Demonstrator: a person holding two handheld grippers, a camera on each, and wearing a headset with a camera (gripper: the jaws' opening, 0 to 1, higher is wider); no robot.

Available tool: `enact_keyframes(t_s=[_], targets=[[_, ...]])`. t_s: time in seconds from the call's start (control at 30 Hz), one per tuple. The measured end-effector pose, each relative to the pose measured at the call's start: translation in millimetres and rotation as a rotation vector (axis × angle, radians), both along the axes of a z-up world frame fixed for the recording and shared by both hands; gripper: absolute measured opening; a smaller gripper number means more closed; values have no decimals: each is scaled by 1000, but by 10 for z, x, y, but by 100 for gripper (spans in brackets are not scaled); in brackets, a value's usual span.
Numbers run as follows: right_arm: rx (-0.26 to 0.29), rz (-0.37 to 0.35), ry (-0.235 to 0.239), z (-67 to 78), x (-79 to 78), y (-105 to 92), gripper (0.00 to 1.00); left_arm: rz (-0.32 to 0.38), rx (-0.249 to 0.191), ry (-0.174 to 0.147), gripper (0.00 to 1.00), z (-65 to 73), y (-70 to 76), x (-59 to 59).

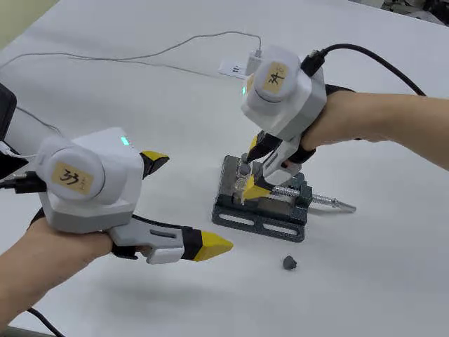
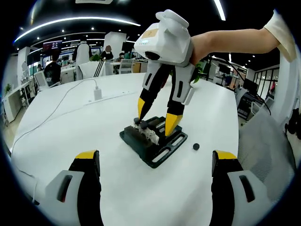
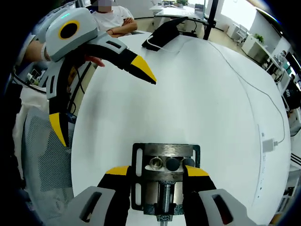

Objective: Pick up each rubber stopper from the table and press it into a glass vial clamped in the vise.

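Note:
A dark metal vise (image 1: pixel 256 221) stands on the white table and clamps small glass vials (image 1: pixel 243 177) in a row. In the right gripper view one vial (image 3: pixel 155 164) is uncapped, and the vial beside it carries a dark stopper (image 3: pixel 173 163). My right gripper (image 1: pixel 253 167) hangs open over the vise, its yellow tips on either side of the vials with nothing held. A loose grey rubber stopper (image 1: pixel 289 263) lies on the table just in front of the vise. My left gripper (image 1: pixel 184 200) hovers open and empty to the left of the vise.
The vise's screw handle (image 1: pixel 331 204) sticks out to the right. A white charger (image 1: pixel 235 68) with a long cable lies at the back of the table. A black object (image 1: pixel 5 105) sits at the left edge. Office chairs and people are beyond the table.

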State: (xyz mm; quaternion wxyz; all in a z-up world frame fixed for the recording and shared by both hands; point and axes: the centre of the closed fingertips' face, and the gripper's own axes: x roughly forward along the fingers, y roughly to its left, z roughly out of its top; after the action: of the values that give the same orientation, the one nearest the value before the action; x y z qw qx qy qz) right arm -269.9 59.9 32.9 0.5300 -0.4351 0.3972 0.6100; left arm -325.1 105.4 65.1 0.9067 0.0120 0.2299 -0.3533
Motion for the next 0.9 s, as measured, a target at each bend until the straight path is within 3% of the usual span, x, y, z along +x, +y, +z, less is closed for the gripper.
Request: enact_keyframes(t_s=[0.2, 0.9], targets=[[28, -30, 7, -6, -53, -70, 51, -6, 4, -5, 99, 23, -10, -12], [27, -74, 33, -12, -514, -604, 44, -21, 22, -18, 99, 62, -58, -179]])
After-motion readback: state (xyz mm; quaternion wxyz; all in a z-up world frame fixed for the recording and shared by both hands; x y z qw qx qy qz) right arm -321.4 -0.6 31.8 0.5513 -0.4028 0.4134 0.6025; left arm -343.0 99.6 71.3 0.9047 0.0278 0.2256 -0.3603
